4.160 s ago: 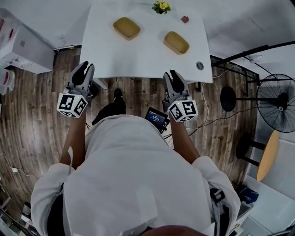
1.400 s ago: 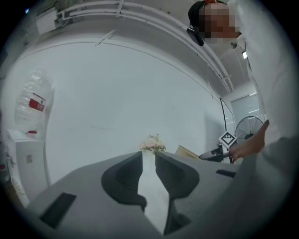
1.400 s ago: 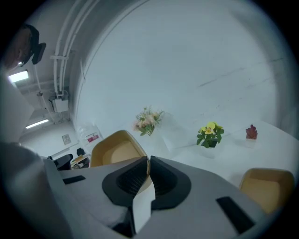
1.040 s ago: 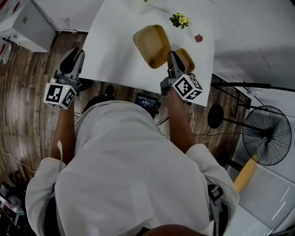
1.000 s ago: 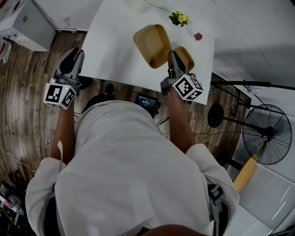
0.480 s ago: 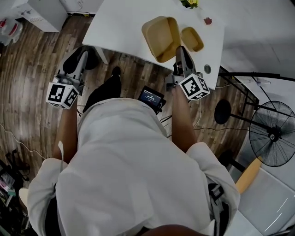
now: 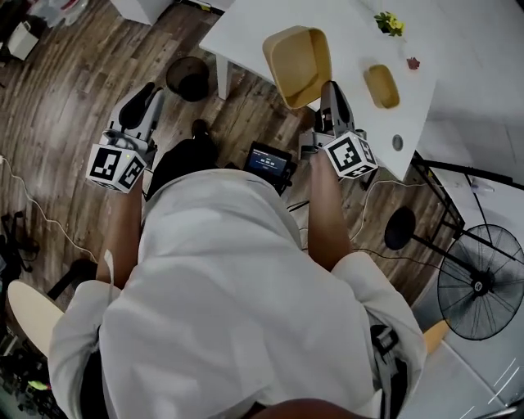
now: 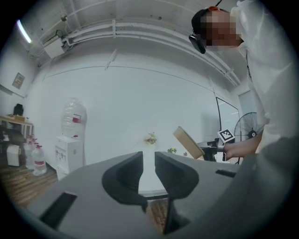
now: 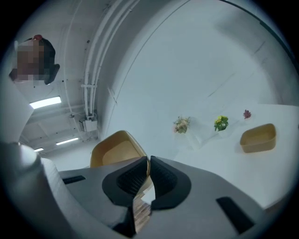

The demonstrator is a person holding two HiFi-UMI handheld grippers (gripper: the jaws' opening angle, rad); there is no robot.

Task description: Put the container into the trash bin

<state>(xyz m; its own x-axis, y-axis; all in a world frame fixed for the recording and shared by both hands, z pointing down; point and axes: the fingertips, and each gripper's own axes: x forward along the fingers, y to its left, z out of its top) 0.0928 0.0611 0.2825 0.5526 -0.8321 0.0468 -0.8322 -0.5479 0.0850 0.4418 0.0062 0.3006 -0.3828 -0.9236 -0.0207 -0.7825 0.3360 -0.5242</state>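
Observation:
A tan rectangular container point(image 7: 299, 53) hangs tilted over the near edge of the white table point(image 7: 352, 41), with my right gripper point(image 7: 330, 88) shut on its rim. In the right gripper view the rim sits pinched between the jaws point(image 9: 149, 163), and the container point(image 9: 117, 151) opens up behind them. A smaller tan container point(image 7: 382, 86) lies on the table. The black round trash bin point(image 7: 188, 78) stands on the wood floor left of the table. My left gripper point(image 7: 147, 92) hovers just below the bin. Its jaws point(image 8: 148, 161) stand a narrow gap apart, holding nothing.
Small flowers point(image 7: 389, 22) stand at the table's far side. A device with a screen point(image 7: 268, 159) hangs at the person's front. A standing fan point(image 7: 479, 282) and a round black base point(image 7: 399, 229) are at the right. A water dispenser point(image 8: 70, 144) stands by the wall.
The right gripper has carried the container off the table top toward its near edge. The person has turned, both grippers have swung with them, and the trash bin has come fully into view.

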